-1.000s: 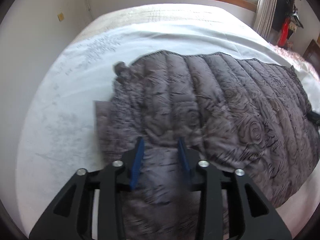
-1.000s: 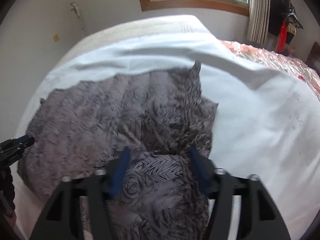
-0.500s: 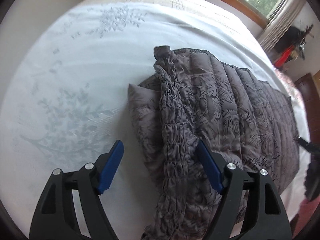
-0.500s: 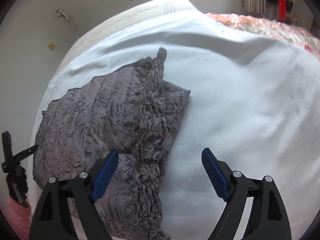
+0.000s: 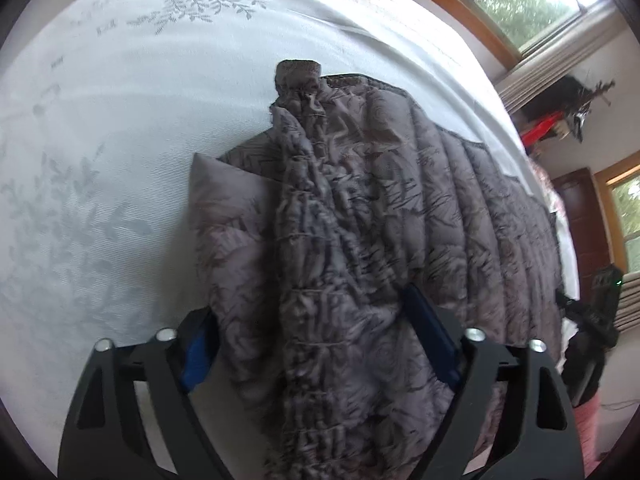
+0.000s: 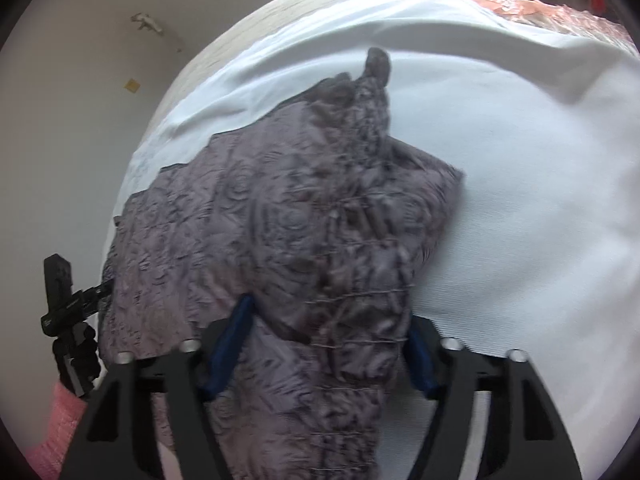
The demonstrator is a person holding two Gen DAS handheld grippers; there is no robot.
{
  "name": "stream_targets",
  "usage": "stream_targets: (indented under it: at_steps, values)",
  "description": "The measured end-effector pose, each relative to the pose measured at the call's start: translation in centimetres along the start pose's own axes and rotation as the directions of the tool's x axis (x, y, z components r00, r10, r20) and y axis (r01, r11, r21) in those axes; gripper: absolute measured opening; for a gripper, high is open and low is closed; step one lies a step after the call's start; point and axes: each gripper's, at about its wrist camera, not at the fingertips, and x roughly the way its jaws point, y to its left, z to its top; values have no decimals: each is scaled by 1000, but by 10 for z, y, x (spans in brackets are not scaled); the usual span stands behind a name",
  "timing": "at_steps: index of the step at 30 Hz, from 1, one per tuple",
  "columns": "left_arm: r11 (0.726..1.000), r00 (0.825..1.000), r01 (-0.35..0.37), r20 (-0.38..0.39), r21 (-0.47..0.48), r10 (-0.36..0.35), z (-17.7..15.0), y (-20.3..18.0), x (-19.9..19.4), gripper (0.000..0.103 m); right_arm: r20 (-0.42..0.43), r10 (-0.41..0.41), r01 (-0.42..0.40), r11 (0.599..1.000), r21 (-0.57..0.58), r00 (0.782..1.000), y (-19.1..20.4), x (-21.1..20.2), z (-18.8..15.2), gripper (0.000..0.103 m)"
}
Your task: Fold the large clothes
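Note:
A large grey-brown quilted garment (image 5: 400, 216) with a rose pattern lies spread on the white bed; it also shows in the right wrist view (image 6: 288, 232). Its gathered, elastic-stitched edge runs toward each camera. My left gripper (image 5: 316, 340) is open, its blue pads either side of the gathered edge at the garment's left end. My right gripper (image 6: 328, 344) is open too, straddling the gathered edge at the right end. The fabric covers the inner sides of the pads.
The white bedspread (image 5: 120, 120) with a pale leaf print extends left and far; it also shows in the right wrist view (image 6: 520, 200). A wood-framed window (image 5: 520, 0) and a wall lie beyond. A pink cover (image 6: 560, 12) lies far right.
Both grippers let go of the garment and opened wide a second ago. Since then they have moved down and forward so the gathered edge now lies between the jaws.

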Motion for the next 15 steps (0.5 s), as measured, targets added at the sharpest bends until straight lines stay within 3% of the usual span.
stream_targets:
  at_steps: [2, 4, 6, 15]
  values:
    - [1000, 1000, 19, 14, -12, -19, -3, -3, -2, 61, 14, 2, -2, 1000, -10, 1000, 2, -6, -1, 43]
    - [1000, 999, 21, 34, -10, -21, -9, -3, -11, 36, 28, 26, -26, 1000, -5, 999, 0, -16, -4, 26]
    - [1000, 997, 25, 67, -11, -24, -12, -7, -20, 22, 44, 74, -74, 997, 10, 996, 0, -27, -5, 20]
    - [999, 987, 35, 157, 28, -39, -26, -37, -76, 15, 89, 124, -121, 992, -37, 988, 31, -83, -19, 16]
